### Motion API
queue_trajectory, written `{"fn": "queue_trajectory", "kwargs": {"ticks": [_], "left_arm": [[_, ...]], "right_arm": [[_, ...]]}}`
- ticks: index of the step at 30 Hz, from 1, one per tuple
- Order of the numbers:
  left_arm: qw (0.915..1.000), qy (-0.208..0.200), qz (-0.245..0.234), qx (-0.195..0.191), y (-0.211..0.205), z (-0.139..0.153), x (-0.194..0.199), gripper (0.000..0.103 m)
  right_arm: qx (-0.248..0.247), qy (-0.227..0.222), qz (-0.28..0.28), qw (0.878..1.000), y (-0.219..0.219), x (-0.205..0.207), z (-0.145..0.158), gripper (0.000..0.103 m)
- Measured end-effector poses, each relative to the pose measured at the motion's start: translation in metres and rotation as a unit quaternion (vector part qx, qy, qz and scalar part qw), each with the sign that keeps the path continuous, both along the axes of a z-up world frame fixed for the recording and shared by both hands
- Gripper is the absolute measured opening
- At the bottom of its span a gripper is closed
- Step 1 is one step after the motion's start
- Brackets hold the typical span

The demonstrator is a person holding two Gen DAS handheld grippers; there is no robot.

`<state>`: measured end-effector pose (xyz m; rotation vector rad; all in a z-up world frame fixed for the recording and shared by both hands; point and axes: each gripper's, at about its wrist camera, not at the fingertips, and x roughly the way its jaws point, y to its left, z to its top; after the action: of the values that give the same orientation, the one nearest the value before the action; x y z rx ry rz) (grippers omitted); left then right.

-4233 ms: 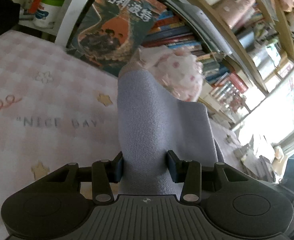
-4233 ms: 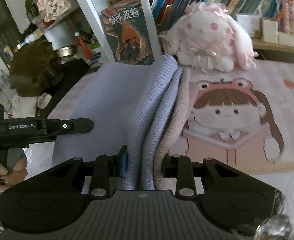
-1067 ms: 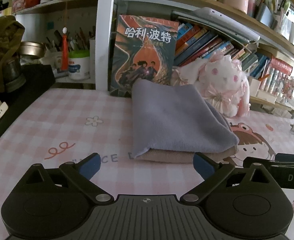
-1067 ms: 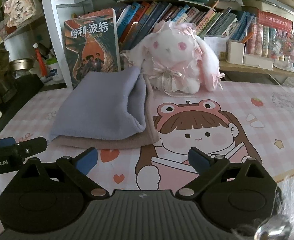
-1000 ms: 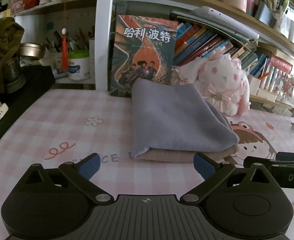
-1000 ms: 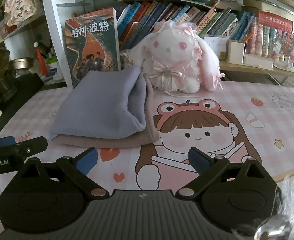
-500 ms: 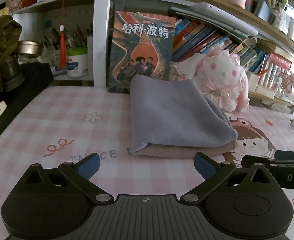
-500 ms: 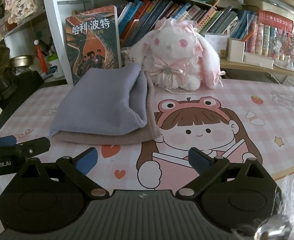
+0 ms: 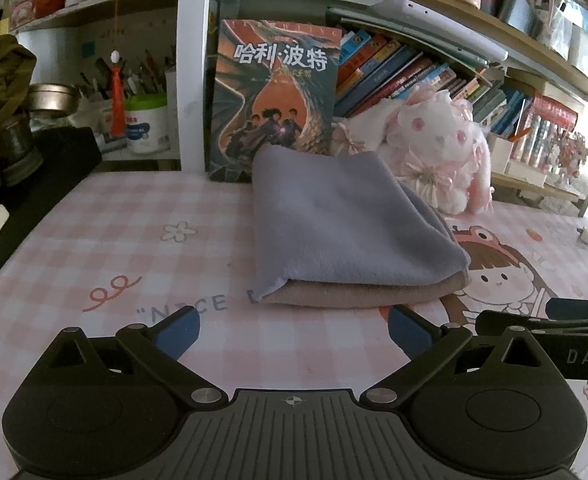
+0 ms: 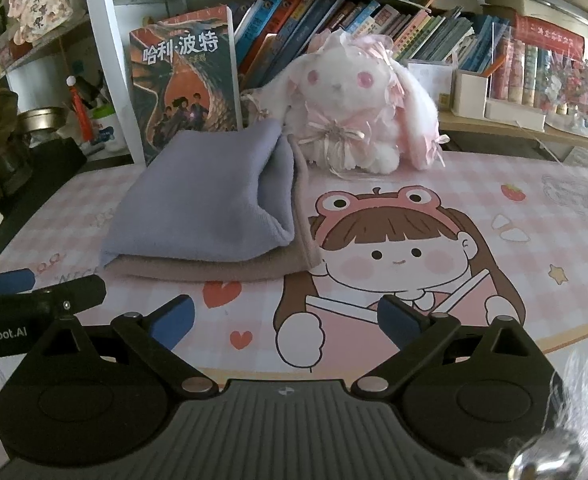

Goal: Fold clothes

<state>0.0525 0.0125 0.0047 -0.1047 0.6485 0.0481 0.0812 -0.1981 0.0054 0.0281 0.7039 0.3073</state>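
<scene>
Folded lavender garment (image 9: 346,224) lies flat on pink checked mat (image 9: 114,248), stacked on a beige layer (image 9: 358,294); long axis runs from near edge back toward upright book (image 9: 274,100), plush bunny (image 10: 354,100) beside it. Left gripper (image 9: 292,330) and right gripper (image 10: 286,318) both spread wide, empty, just short of it.

The left gripper (image 9: 292,330) hung empty, its blue-padded jaws spread wide above the pink checked mat (image 9: 134,248). At twelve o'clock lay the folded lavender cloth (image 9: 342,224) on a tan layer (image 9: 358,294). A plush rabbit (image 9: 438,160) sat at two o'clock.
</scene>
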Motion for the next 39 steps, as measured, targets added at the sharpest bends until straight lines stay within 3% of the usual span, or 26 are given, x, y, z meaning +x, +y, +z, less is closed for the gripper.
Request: {"fn": "queue_trajectory", "kwargs": {"ticks": [24, 39], "left_arm": [[0.999, 0.024, 0.025, 0.028, -0.01, -0.004, -0.016, 0.102], [0.999, 0.019, 0.017, 0.037, -0.013, -0.005, -0.022, 0.102]], "right_arm": [[-0.02, 0.012, -0.054, 0.998, -0.014, -0.016, -0.009, 0.099], [-0.035, 0.012, -0.037, 0.999, -0.008, -0.028, -0.014, 0.099]]}}
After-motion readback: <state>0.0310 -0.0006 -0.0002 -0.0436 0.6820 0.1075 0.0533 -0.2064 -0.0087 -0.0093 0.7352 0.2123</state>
